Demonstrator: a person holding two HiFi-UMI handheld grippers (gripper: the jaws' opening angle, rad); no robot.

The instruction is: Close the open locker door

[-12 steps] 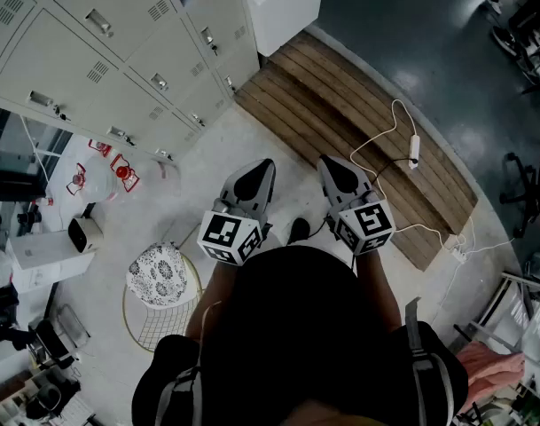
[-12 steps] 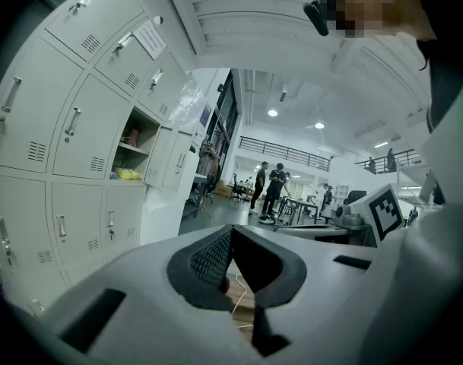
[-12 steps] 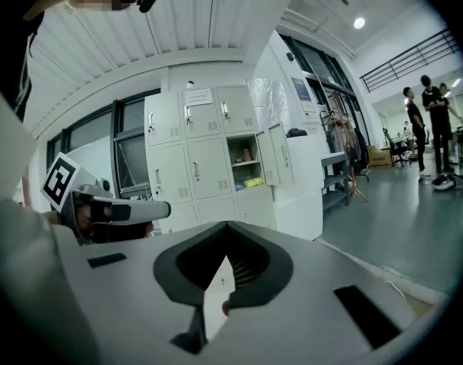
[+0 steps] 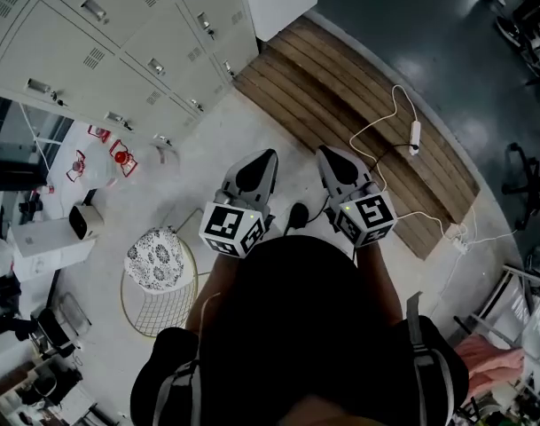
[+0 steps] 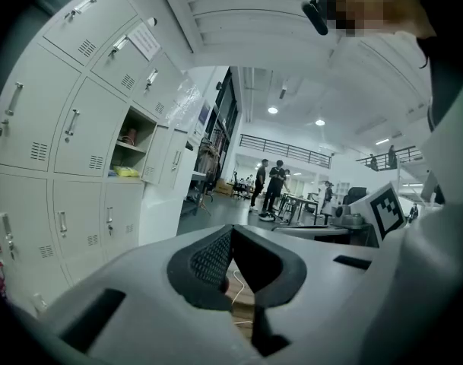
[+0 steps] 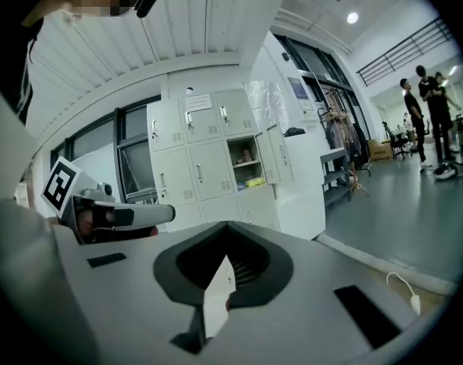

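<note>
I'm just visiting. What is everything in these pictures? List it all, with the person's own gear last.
lockers: one bank, pale grey, upper left in the head view
open compartment: one, in that bank, something yellow inside
platform: one, brown wooden slats, on the floor beside the lockers
cable: one, white, lying across the platform
stool: one, patterned seat on a wire frame, left of the person
box: one, white, on the floor at far left
office chair: one, dark, right edge
bystanders: two, dark clothes, far down the hall
left tongs: one, grey with black pads, shut, empty
right tongs: one, same colours, shut, empty, beside the left tongs
</note>
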